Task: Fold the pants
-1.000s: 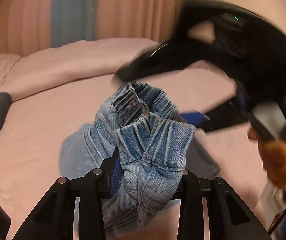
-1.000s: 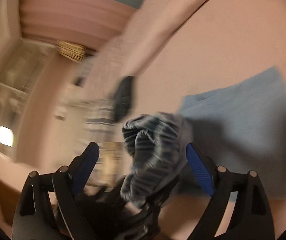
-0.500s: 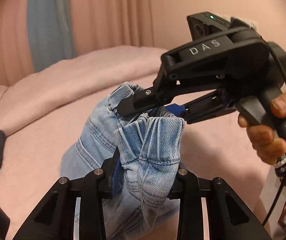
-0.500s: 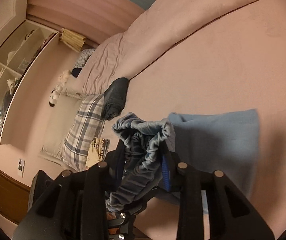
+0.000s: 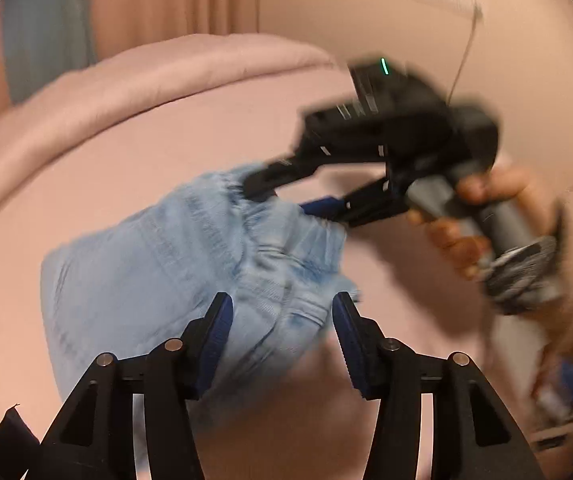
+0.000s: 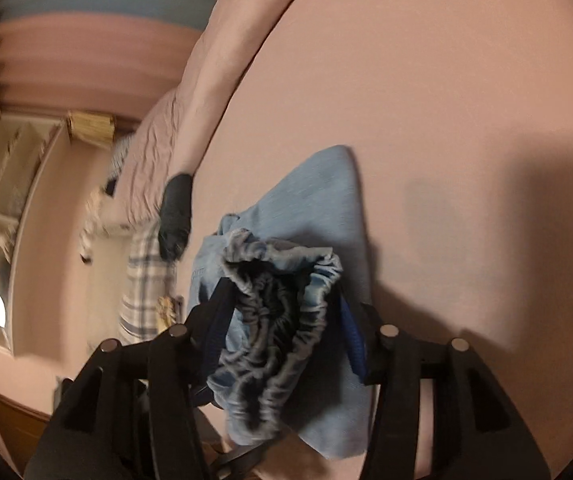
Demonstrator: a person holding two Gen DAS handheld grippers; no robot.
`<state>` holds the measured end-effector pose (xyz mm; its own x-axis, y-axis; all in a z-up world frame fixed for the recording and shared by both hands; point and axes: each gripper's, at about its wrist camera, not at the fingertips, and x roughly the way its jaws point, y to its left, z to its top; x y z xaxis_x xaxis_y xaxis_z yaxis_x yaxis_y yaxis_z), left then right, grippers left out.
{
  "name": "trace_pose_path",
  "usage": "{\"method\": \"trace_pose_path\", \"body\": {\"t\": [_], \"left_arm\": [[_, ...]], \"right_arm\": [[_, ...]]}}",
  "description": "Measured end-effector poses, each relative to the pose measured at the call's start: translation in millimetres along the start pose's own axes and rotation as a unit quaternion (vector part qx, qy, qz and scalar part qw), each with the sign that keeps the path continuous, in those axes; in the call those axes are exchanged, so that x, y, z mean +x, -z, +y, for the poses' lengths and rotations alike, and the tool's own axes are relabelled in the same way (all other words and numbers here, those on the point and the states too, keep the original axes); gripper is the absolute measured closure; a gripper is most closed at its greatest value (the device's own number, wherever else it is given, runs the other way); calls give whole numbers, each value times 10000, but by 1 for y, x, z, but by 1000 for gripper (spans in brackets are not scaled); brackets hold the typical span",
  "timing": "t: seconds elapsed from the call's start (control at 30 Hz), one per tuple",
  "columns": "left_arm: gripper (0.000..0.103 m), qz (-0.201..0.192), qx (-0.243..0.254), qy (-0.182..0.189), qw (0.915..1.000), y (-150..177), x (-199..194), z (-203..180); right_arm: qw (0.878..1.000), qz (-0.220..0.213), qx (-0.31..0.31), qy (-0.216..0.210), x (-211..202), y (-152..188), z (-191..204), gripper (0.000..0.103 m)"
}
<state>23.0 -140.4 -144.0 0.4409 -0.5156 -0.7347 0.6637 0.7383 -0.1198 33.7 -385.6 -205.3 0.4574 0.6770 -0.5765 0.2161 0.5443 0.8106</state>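
Note:
Light blue denim pants [image 5: 146,280] with an elastic waistband lie partly folded on the pink bed [image 5: 166,140]. My left gripper [image 5: 280,328] is open, its jaws apart on either side of the waistband. My right gripper [image 6: 286,312] is shut on the bunched waistband [image 6: 278,304]. It also shows in the left wrist view [image 5: 286,200], blurred, gripping the far edge of the waistband. The lower part of the pants [image 6: 318,200] lies flat on the bed.
A rolled pink duvet [image 5: 146,76] runs along the far side of the bed. A dark folded garment [image 6: 174,212] lies by the duvet. A plaid pillow [image 6: 142,280] and white shelves [image 6: 6,184] stand beyond the bed edge.
My left gripper has opened and let go of the waistband. The right gripper keeps its hold and has moved; the pants have spread and dropped toward the bed.

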Motion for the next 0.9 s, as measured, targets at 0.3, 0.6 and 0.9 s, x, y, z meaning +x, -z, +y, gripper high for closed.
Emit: {"method": "trace_pose_path", "body": {"t": [0.3,0.6,0.9], "left_arm": [[37,-511,-1345,-950,9850,7,-36,80],[32,36,-1241,-1170,9853,29,23,100],[15,-222,-2546,-523,9654,30,-44,156]], "right_arm": [[9822,-915,-1209,1107,-48,11,79,54],[9305,18,-2739,2433,31,64,81,92],[9732,-362,-1892,1258,-18,58,70,22]]}}
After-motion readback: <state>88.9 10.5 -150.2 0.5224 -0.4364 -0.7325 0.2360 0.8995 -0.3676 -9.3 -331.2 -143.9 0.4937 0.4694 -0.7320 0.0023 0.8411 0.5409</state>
